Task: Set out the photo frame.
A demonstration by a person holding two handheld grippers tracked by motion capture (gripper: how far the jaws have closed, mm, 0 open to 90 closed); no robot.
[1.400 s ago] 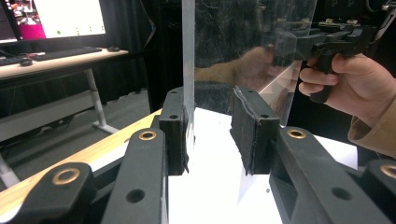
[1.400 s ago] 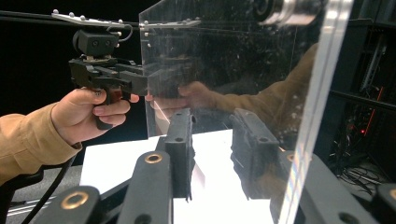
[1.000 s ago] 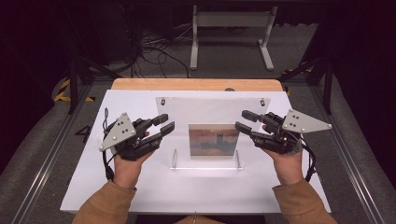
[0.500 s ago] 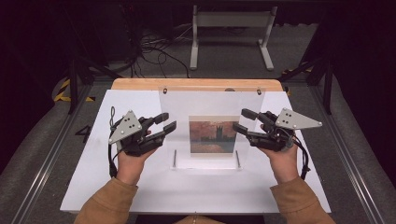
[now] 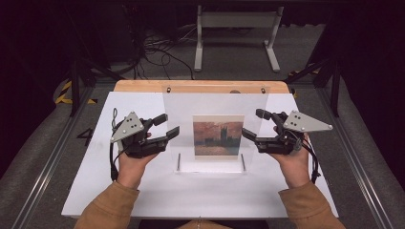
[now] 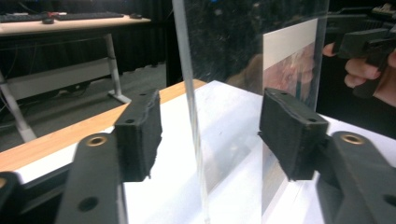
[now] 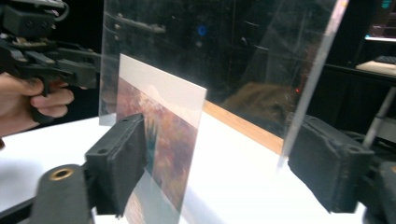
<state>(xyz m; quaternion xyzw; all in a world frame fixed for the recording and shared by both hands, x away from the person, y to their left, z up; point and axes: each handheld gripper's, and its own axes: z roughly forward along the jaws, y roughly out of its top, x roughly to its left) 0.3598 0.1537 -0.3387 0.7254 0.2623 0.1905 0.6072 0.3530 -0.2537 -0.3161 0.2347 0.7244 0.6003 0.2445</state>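
Panel [image 5: 215, 119] upright on tabletop [image 5: 119, 191], untouched; left tool [image 5: 168, 131] and right tool [image 5: 249, 133] both released, straddling its side edges. Grip and lift remain.

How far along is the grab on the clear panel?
Done: both grippers are at the upright clear acrylic panel holding the reddish landscape print. In hand: the left gripper and right gripper each straddle a side edge, jaws open, pads apart from the panel. Left: closing on the edges, probably lifting it from its white base.
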